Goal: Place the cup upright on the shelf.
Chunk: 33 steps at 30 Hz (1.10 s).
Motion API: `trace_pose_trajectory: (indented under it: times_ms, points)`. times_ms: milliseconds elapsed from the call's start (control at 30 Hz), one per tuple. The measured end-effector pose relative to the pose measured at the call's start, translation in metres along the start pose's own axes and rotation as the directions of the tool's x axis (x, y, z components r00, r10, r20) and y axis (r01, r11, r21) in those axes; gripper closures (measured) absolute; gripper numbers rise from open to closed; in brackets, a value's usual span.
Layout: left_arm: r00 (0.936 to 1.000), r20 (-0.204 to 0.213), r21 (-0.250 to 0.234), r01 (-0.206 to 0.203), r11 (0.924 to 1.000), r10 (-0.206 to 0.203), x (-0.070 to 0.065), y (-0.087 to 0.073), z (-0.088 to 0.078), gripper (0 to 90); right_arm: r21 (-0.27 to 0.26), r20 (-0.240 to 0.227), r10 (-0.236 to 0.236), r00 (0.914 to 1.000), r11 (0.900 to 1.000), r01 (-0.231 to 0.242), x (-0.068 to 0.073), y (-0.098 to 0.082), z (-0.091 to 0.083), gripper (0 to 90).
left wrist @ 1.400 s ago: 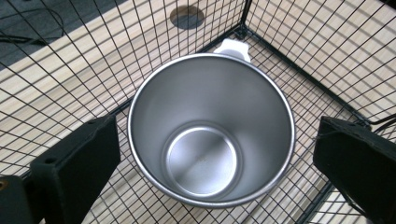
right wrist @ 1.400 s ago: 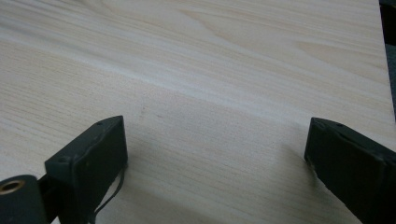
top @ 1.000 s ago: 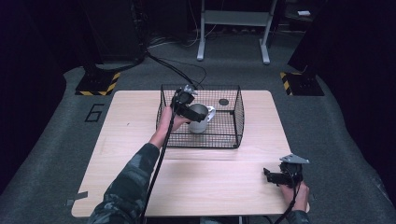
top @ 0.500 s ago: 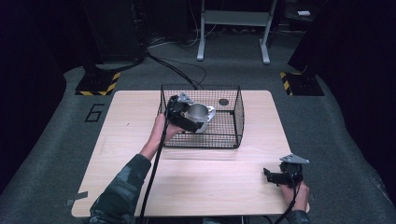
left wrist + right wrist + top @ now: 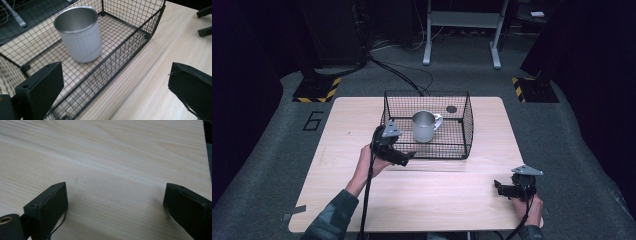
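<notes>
A black wire basket [image 5: 468, 131] stands at the middle of the wooden table [image 5: 437, 200]. Upright inside it is a steel mug [image 5: 423, 126], with its handle toward the right. My left gripper [image 5: 407, 157] hovers just outside the basket's front left corner, open and holding nothing. In the left gripper view the mug [image 5: 78, 35] sits behind the basket's mesh wall [image 5: 120, 52], beyond my wide-apart left gripper [image 5: 115, 87]. My right gripper [image 5: 498, 186] rests near the table's front right corner. In its own view, the right gripper [image 5: 115, 205] is open over bare wood.
A small dark disc [image 5: 451, 109] lies at the basket's back right. Two black jaw tips of the other gripper [image 5: 205, 21] show far off in the left gripper view. Grey carpet surrounds the table, and a metal stand [image 5: 462, 30] is behind it.
My left gripper has let go of the mug and drawn back out of the basket to its front left. The mug stays standing inside. The right gripper has not moved.
</notes>
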<state>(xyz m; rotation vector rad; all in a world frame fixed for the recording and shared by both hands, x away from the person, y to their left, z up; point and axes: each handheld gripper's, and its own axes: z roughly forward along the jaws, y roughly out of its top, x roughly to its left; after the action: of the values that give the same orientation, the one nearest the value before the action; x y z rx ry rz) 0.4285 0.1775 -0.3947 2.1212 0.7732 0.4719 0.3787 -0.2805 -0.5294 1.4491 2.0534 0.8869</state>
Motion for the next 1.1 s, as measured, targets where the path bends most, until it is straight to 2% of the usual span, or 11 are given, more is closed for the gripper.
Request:
trace_pose_trajectory:
  times_ms: [100, 267, 500, 600, 667, 833, 900, 1000, 1033, 1067, 1100]
  points:
    - [0.9999, -0.012, -0.001, 0.003, 1.0000, -0.003, -0.003, -0.014, -0.007, 0.1, 0.000, 0.002, -0.003, 1.0000, 1.000, 0.003, 0.000, 0.000, 0.000, 5.2]
    - [0.9991, -0.025, 0.000, 0.034, 0.9994, -0.034, -0.004, -0.038, -0.014, 0.1, -0.004, 0.003, 0.001, 1.0000, 1.000, -0.001, 0.000, 0.000, 0.000, 5.3]
    - [0.9943, -0.074, 0.008, 0.077, 0.9970, -0.077, -0.005, -0.075, -0.023, 0.1, -0.004, 0.002, 0.001, 1.0000, 1.000, -0.001, 0.000, 0.000, 0.000, 5.3]
    - [0.9899, -0.107, 0.033, 0.098, 0.9947, -0.094, -0.003, -0.097, -0.023, 0.1, 0.005, -0.004, -0.003, 1.0000, 1.000, 0.003, -0.001, 0.000, 0.000, 5.4]
    - [0.9844, -0.134, 0.052, 0.122, 0.9912, -0.114, -0.001, -0.112, -0.021, 0.1, 0.001, -0.003, -0.001, 1.0000, 1.000, 0.001, 0.000, 0.000, 0.001, 5.4]
    - [0.9743, -0.180, 0.134, 0.160, 0.9779, -0.135, 0.007, -0.146, -0.012, 0.1, 0.001, -0.009, 0.001, 1.0000, 1.000, -0.001, -0.001, 0.000, 0.001, 5.4]
    - [0.9705, -0.185, 0.127, 0.180, 0.9755, -0.155, 0.010, -0.154, -0.012, 0.1, 0.000, -0.012, 0.000, 0.9999, 1.000, 0.000, -0.001, 0.000, 0.001, 5.4]
    - [0.9657, -0.202, 0.100, 0.186, 0.9775, -0.163, 0.011, -0.162, -0.010, 0.0, 0.005, -0.007, -0.004, 1.0000, 1.000, 0.004, 0.000, 0.001, 0.001, 5.2]
    - [0.9653, -0.203, 0.104, 0.189, 0.9765, -0.165, 0.012, -0.164, -0.010, 0.1, 0.004, -0.006, -0.001, 1.0000, 1.000, 0.001, 0.000, 0.001, 0.001, 5.1]
    - [0.9613, -0.218, 0.088, 0.191, 0.9777, -0.168, 0.012, -0.166, -0.010, 0.1, 0.004, -0.002, 0.000, 1.0000, 1.000, 0.000, 0.000, 0.001, 0.001, 4.3]
    - [0.9618, -0.217, 0.088, 0.190, 0.9778, -0.168, 0.013, -0.168, -0.010, 0.1, 0.006, -0.002, -0.001, 1.0000, 1.000, 0.001, 0.000, 0.001, 0.001, 3.6]
